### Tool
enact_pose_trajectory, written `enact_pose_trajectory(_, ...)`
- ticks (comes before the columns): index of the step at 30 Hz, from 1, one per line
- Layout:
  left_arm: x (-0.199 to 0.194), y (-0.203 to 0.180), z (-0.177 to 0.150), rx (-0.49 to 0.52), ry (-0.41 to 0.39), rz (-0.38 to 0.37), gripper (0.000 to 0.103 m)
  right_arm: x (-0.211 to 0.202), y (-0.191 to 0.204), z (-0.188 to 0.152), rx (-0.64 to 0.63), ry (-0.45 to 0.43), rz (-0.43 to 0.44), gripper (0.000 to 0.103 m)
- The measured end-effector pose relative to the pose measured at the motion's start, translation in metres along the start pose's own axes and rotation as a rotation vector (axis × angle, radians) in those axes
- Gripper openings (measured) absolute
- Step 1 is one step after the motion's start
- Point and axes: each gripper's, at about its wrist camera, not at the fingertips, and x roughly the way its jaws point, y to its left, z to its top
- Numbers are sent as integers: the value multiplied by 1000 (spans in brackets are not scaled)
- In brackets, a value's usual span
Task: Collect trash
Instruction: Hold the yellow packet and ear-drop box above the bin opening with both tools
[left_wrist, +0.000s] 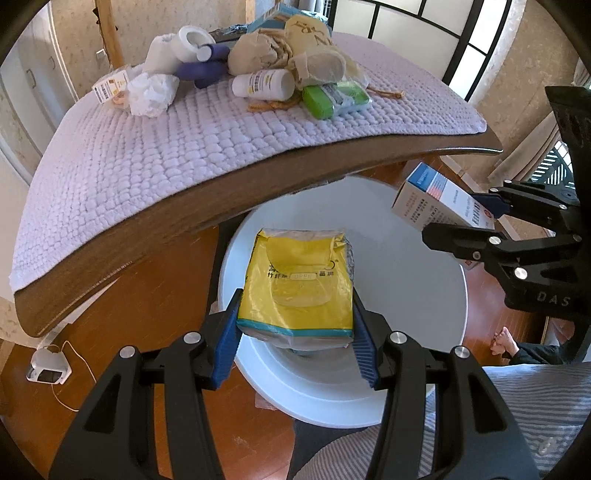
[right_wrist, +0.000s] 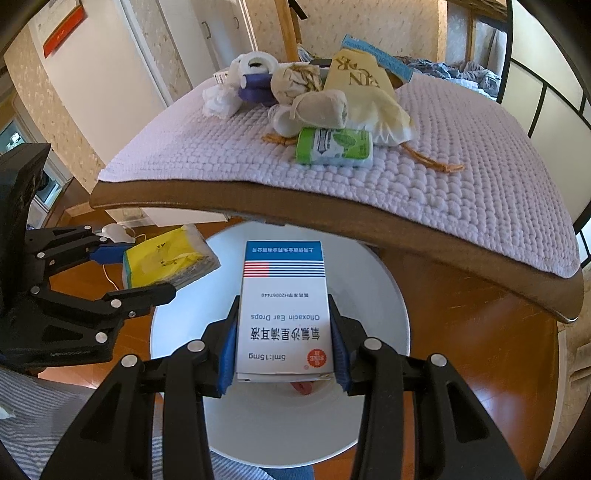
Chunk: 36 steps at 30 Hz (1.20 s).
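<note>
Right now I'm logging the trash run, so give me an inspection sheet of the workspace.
Surface: wooden table covered by a lilac knit mat.
Job's things: yellow tissue pack and ear drops box, both above the white bin.
Clutter: on the mat, crumpled tissue, white pill bottle, green wipes pack, purple roll, beige bags.
Grippers: left gripper jaws clamp the tissue pack; right gripper jaws clamp the box.
Cables: white cord from a floor device.
Surroundings: wood floor, wallpapered walls, bare foot.
</note>
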Motion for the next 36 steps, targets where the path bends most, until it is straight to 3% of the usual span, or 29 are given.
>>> enact_pose_trajectory(36, 39, 7, -12, -31, 56, 48, 54, 13, -2, -22, 6, 51, 4, 41)
